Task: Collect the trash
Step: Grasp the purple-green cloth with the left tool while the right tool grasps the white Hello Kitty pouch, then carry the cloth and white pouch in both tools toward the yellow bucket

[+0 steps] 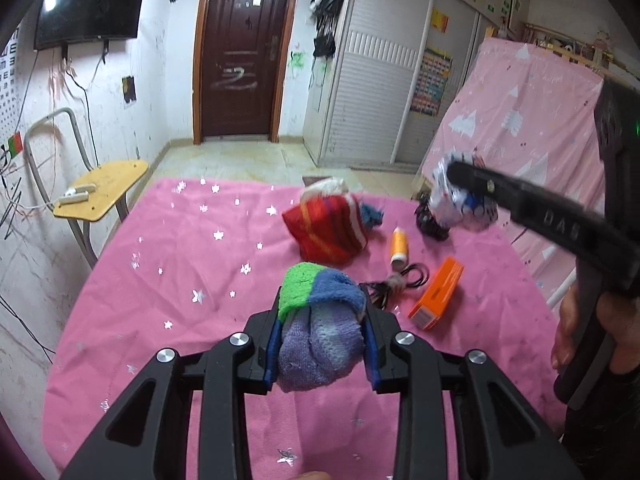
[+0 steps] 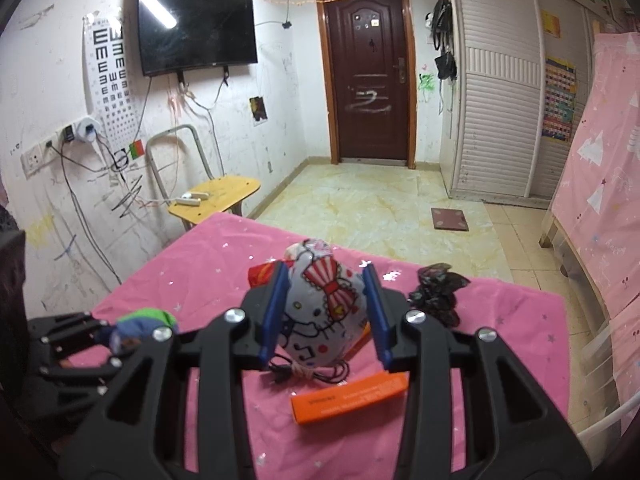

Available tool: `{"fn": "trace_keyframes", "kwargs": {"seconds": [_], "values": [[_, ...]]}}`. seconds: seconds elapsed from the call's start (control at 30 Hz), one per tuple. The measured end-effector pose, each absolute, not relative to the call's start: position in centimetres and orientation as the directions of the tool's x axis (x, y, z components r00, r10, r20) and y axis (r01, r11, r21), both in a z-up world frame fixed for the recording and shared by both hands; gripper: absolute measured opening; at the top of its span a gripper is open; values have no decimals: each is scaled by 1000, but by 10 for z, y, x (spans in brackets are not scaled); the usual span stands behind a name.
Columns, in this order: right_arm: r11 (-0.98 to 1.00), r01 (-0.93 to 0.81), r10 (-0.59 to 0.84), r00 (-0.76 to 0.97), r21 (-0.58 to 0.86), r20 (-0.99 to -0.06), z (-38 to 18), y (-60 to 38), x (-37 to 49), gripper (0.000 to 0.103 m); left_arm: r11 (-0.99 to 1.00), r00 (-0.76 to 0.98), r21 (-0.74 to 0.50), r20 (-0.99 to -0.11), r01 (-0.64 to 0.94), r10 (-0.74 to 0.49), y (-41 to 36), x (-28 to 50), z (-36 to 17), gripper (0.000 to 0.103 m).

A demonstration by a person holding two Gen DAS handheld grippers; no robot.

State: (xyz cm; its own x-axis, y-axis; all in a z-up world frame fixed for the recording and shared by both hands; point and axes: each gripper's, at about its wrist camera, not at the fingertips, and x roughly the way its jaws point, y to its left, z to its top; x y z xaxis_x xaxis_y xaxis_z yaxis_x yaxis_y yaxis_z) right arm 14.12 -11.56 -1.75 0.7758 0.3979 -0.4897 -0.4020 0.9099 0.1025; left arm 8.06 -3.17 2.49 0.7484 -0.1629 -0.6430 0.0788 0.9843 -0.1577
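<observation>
While right gripper [image 2: 326,312] clamps cartoon-print ball [image 2: 320,316] (white, crumpled), left gripper [image 1: 322,332] holds sock ball [image 1: 320,328].

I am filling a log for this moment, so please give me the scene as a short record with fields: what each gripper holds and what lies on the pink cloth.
left gripper: shut on the rolled sock, green, blue and purple
right gripper: shut on the cartoon-print bundle, held above the cloth
surface: pink star cloth
lying on the cloth: red striped sock, orange box, orange thread spool, black cable, black crumpled bag
background: yellow chair, dark door
</observation>
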Motion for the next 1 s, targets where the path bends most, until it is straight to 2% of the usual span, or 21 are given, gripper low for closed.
{"fn": "trace_keyframes", "kwargs": {"seconds": [0.47,1.0], "values": [[939,-307,344,840,154,-420,-12,-190,103,36,983,809,-126,-560,129,-178,-74,63,69,25],[973,-142,207,884,181,-420,-25,-295,63,37,958,793,-105,-542,265,-279,-168,59,75,26]]}}
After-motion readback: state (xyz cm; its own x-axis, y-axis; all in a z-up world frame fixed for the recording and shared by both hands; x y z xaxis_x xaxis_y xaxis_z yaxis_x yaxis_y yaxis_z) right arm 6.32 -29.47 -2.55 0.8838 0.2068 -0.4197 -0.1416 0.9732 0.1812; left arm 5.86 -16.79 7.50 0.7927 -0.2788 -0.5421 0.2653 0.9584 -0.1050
